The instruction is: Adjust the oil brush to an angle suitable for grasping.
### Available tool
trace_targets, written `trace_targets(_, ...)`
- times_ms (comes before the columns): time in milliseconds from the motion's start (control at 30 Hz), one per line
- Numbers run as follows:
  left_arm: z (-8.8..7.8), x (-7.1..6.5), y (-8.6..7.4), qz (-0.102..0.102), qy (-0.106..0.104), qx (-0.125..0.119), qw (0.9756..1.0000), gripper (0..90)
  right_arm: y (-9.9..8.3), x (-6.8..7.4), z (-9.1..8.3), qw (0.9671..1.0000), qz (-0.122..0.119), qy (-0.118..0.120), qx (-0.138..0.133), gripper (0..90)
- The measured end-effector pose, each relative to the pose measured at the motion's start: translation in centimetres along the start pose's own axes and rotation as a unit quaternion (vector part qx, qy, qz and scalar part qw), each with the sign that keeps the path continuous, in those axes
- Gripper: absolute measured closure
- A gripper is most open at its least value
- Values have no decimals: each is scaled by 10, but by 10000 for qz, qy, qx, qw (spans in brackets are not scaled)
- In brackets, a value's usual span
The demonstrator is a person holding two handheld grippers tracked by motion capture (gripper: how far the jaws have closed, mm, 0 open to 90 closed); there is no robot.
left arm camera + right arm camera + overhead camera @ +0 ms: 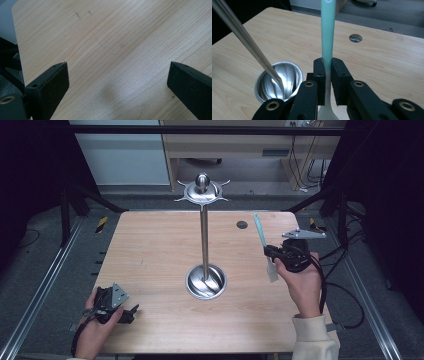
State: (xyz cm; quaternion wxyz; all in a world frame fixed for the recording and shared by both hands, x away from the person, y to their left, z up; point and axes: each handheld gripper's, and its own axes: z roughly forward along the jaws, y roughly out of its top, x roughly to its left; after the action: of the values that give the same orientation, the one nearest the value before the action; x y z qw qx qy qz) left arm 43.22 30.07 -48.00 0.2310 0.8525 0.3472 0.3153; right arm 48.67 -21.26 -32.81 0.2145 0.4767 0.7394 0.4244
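Black jaws of the right gripper [326, 75] sit closest to the lens in the right gripper view, pressed onto the mint-green handle of a spatula [328, 32]. The clamp lands just where the green grip meets the pale neck, so the handle points up and away while the whitish blade hangs below the jaws. In the high view the spatula [261, 237] is held off the table at the right side, handle tilted toward the far edge and blade toward the person. Judging by that hold, the handle end is being kept free, likely so its tip can be brought to the stand.

That stand is a steel utensil holder [204, 237]: a round dished base, a slim upright pole, and a crown of curved hooks under a ball finial. It stands near the table's middle, well apart from both grippers, where either hand could reach it.

The left gripper [119, 309] rests near the front left corner of the wooden table [150, 250], its jaws spread wide over bare wood, holding nothing; it looks parked out of the way.

Count: one spatula, one stand, two grippers, one table, and one small dark cable hole [242, 224] in the tabletop. No hook carries anything yet.
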Motion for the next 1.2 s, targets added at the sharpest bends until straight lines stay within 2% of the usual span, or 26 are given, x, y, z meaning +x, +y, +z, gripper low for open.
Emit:
trace_targets(500, 0, 0, 0, -8, 6, -9, 10000, 36, 8, 7, -16, 9993, -63, 112, -338, 825)
trace_targets(1200, 0, 0, 0, 6, -6, 4, 10000, 36, 17, 18, -30, 9972, -171, 281, -665, 826)
